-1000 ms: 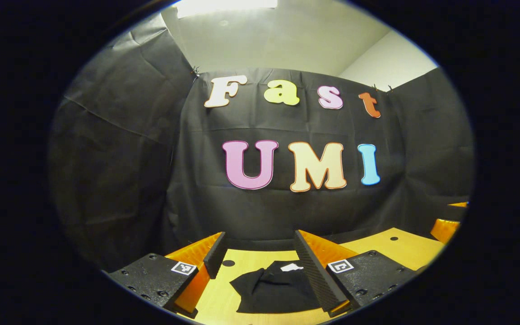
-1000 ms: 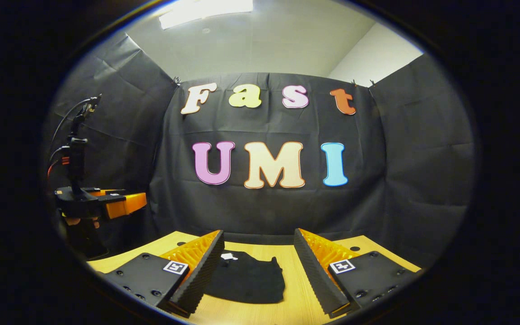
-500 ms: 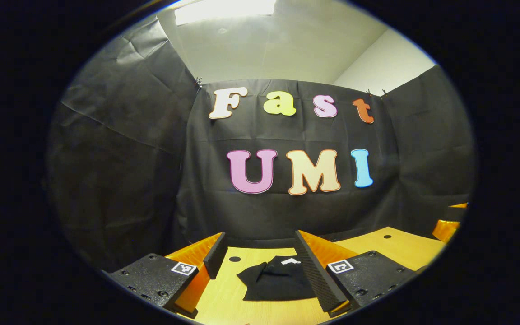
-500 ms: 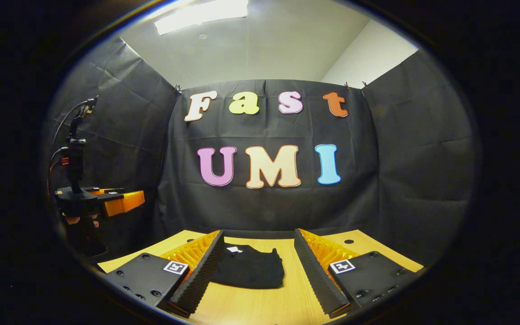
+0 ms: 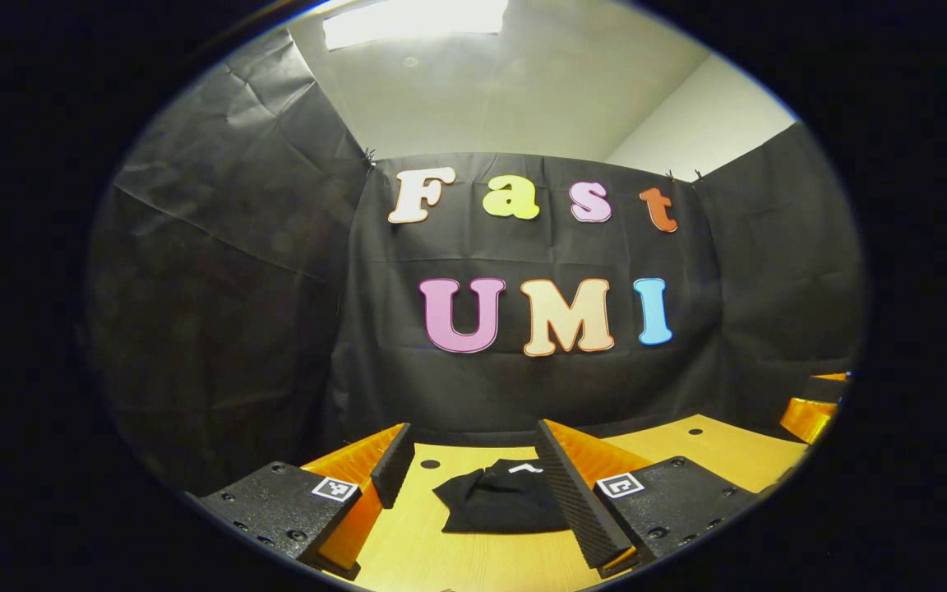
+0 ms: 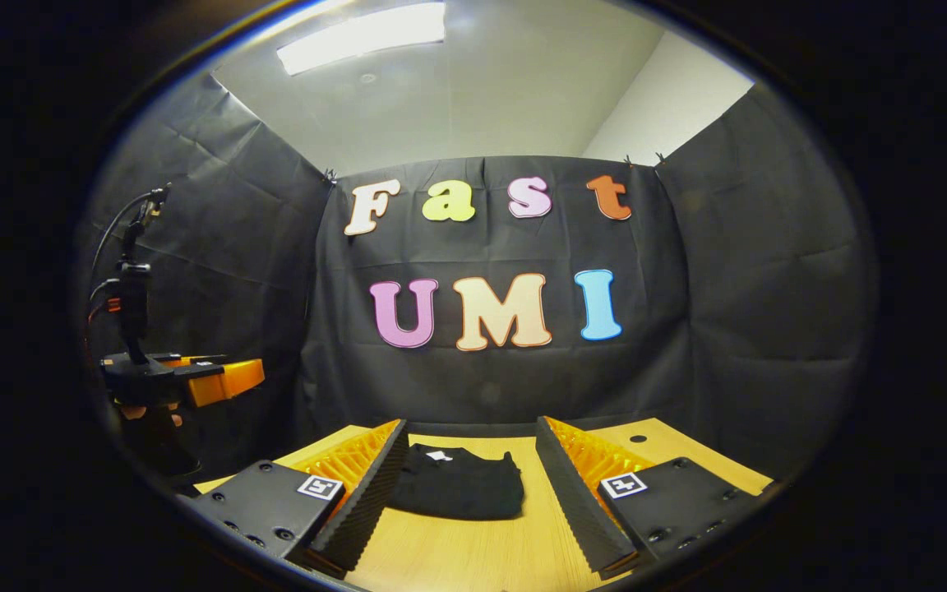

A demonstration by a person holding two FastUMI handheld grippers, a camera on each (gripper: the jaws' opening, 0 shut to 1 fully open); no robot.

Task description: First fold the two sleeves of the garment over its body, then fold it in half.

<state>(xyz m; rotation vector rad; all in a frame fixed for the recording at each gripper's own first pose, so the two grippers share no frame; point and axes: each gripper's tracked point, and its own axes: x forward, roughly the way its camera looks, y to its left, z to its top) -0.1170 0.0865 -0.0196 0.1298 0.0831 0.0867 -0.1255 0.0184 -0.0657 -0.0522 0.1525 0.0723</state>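
Observation:
A black garment point(image 5: 500, 499) lies in a compact folded bundle on the wooden table point(image 5: 473, 559), a small white tag at its far edge. In the right gripper view the same garment point(image 6: 459, 487) sits flat ahead of the fingers. My left gripper point(image 5: 473, 460) is open, raised above the table and back from the cloth, nothing between its fingers. My right gripper point(image 6: 471, 456) is open too, equally apart from the garment. Farther off at the left of the right gripper view, the left gripper point(image 6: 194, 376) is held up by a hand.
Black cloth walls close the booth on three sides. The table point(image 6: 473, 551) has small round holes near its far edge point(image 6: 638, 439). A cable runs up from the left gripper's mount point(image 6: 132, 271). The right gripper's body point(image 5: 810, 411) shows at the right edge of the left gripper view.
Both grippers have drawn back from the garment, which looks smaller and farther in each view. The garment itself has stayed put on the table.

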